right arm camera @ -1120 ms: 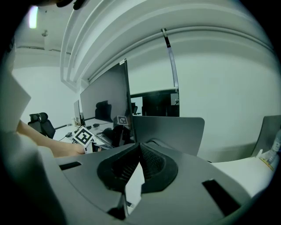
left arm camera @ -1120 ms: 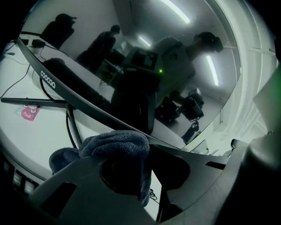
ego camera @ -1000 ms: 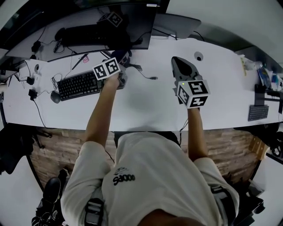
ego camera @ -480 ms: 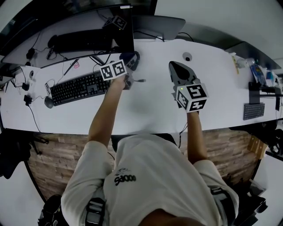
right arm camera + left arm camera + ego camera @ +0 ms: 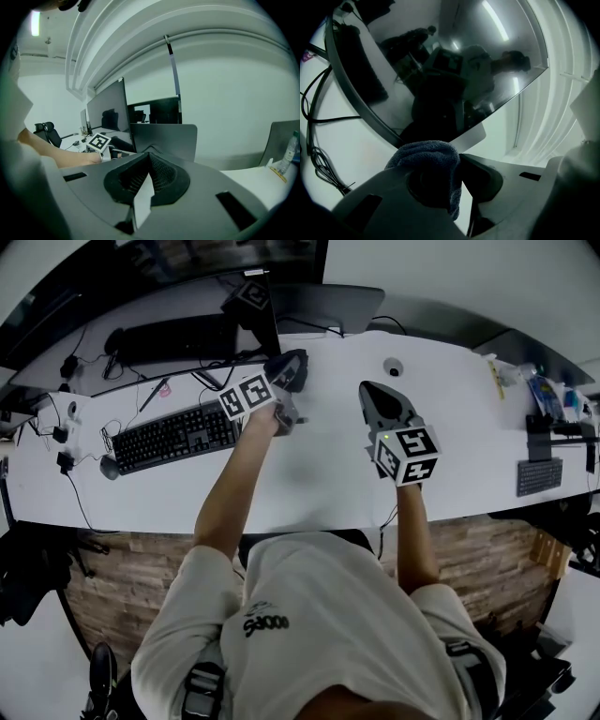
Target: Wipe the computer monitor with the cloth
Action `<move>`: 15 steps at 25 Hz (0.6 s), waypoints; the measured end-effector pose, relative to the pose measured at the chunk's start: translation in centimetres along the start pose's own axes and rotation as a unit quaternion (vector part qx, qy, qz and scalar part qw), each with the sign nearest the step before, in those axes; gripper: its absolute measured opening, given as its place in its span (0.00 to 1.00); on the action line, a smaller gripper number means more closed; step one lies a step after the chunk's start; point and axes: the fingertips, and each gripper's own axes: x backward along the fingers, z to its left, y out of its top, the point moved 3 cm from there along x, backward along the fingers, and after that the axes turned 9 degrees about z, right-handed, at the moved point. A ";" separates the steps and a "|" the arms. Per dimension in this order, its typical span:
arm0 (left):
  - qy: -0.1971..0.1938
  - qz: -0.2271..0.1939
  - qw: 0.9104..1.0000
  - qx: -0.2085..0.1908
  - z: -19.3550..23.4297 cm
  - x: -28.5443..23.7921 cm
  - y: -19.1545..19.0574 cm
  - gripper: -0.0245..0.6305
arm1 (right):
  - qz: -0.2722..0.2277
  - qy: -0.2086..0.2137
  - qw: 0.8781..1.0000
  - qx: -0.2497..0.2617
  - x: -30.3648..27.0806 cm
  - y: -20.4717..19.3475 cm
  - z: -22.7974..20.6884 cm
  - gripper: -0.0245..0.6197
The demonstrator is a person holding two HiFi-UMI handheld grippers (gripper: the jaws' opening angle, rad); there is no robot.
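Fingers [image 5: 487, 173] of the left gripper [image 5: 440, 164] clench a bunched blue cloth [image 5: 429, 154] near the monitor [image 5: 440, 70], which stretches lengthwise along the desk [image 5: 309, 474]. The right gripper [image 5: 149, 158] is closed and empty.

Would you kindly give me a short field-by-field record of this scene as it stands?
left claw: shut on the blue cloth, held near the monitor at its lower edge
right claw: shut, empty, over the desk
wiping contact: cannot tell
keyboard: on the desk, left of the left claw in the head view
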 end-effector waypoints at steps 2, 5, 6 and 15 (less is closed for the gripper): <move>-0.010 -0.002 1.000 0.001 -0.9 0.4 0.6 0.15 | -0.003 -0.003 1.000 0.000 0.1 0.5 0.1 0.04; -0.027 -0.011 1.000 -0.001 -2.5 1.1 1.6 0.15 | -0.008 -0.011 1.000 -0.002 0.3 1.3 0.0 0.04; -0.031 -0.012 0.999 -0.007 -3.0 1.2 2.0 0.15 | -0.009 -0.014 1.000 -0.003 0.3 1.5 0.0 0.04; -0.068 -0.040 0.995 -0.058 -9.1 3.6 5.4 0.15 | -0.032 -0.043 0.999 0.003 2.3 3.8 2.0 0.04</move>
